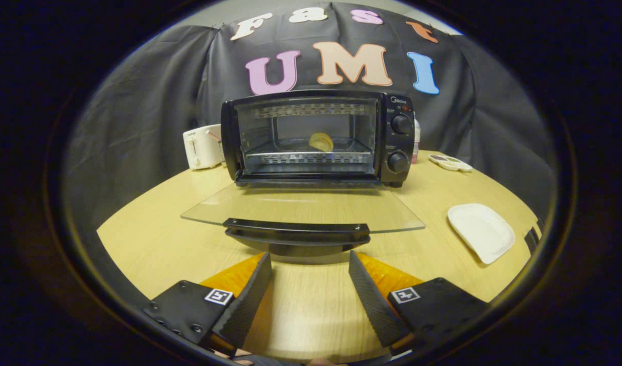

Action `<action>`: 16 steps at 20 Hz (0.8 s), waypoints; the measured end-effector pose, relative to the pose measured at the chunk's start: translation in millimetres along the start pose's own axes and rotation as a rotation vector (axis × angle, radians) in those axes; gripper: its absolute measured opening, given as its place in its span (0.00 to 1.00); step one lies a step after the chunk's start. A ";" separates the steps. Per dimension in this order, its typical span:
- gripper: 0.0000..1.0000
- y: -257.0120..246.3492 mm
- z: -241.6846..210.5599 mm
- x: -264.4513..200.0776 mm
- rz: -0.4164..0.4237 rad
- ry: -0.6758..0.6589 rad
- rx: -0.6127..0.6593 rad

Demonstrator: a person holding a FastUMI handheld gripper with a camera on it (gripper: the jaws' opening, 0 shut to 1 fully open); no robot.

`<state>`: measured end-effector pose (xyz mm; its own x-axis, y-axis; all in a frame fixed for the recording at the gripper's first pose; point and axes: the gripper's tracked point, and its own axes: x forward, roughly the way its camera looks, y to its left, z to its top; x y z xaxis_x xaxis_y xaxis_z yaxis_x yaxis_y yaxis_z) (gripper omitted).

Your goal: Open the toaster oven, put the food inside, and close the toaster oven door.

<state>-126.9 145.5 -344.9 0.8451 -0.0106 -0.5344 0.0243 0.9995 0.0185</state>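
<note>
A light wood-grain desk (153,239) is seen, backed by a black cloth wall (138,127). A white pop-up toaster (203,147) is set at the back left of the desk, close against the cloth. A white paper plate (481,232) (squarish, with rounded corners, nothing on it) lies flat toward the right. A small pale dish (449,162) is placed farther back on the right; its contents cannot be made out.

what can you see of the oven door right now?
The oven door is a clear glass panel, swung fully down and lying flat out over the wooden table, hinged at the toaster oven base. A black bar handle runs along its near edge. The claw is open just short of the handle, touching nothing.
</note>
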 end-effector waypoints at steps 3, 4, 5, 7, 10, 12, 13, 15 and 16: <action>0.98 2.6 4.8 0.2 -0.001 -0.012 -0.002; 0.98 1.8 5.7 -0.2 0.001 -0.015 0.000; 0.98 2.4 9.1 -1.1 0.006 -0.025 0.006; 0.98 3.2 15.6 -3.6 0.013 -0.041 0.010; 0.99 4.0 30.5 -6.6 0.025 -0.073 0.024; 0.99 4.2 43.8 -8.6 0.034 -0.102 0.030; 0.99 4.4 51.8 -9.6 0.038 -0.118 0.033; 0.99 5.3 67.4 -9.8 0.045 -0.149 0.029; 0.99 6.0 74.2 -9.2 0.046 -0.163 0.026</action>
<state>-94.9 149.5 -277.2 0.9212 0.0290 -0.3880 -0.0049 0.9980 0.0628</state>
